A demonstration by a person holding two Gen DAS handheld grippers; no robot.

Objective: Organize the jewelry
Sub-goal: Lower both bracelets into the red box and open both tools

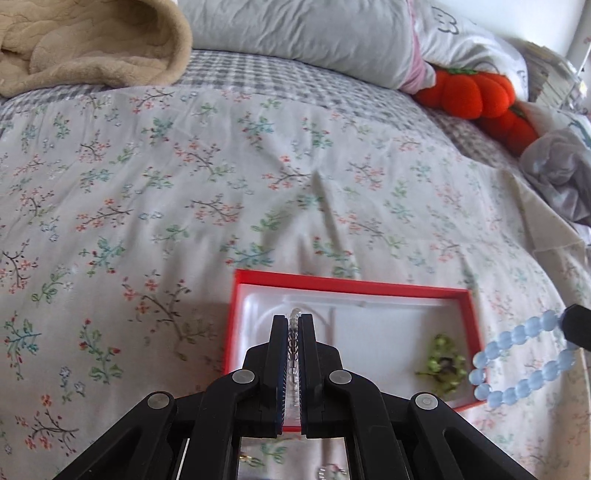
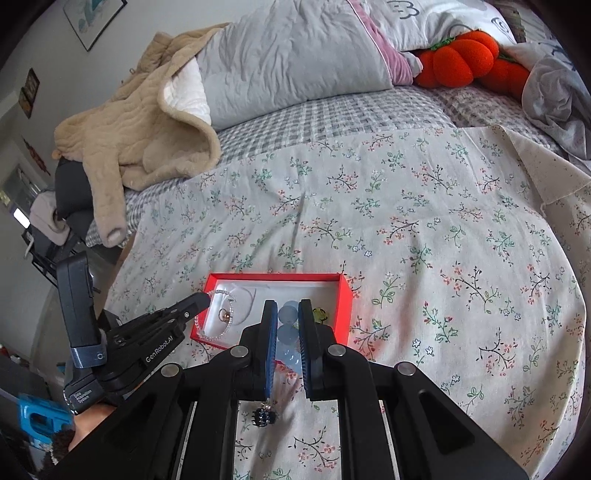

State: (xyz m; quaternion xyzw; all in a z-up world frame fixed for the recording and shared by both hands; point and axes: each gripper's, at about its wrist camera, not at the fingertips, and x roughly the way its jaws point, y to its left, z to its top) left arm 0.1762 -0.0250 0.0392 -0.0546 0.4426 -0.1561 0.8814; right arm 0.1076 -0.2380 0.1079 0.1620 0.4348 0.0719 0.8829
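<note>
Jewelry is being held over a bed (image 2: 424, 221) spread with a floral sheet. Nearest the right wrist camera, a dark beaded piece (image 2: 265, 416) lies on the sheet beneath the right gripper (image 2: 287, 314). That gripper is clenched on a blue bead bracelet (image 2: 288, 325), whose loop is seen in the left wrist view hanging over the right edge of a red box (image 1: 476, 325). The left gripper (image 1: 294, 321) is clamped tight on a clear bead bracelet (image 1: 294, 354); in the right wrist view this strand (image 2: 218, 321) is seen drooping from the tips over the box's left edge. Inside the white-lined box a green piece (image 1: 441, 363) lies near the near right corner, and a small gold piece (image 2: 224, 314) rests in the left part. Beyond the box, the sheet gives way to a grey checked cover (image 2: 314, 114). At the far left a beige fleece garment (image 2: 140, 136) is draped over the bed's edge; grey pillows (image 2: 295, 55) and an orange plush (image 2: 465, 59) are ranged along the far side. A grey wall with a framed picture (image 2: 92, 18) is seen at the upper left.
</note>
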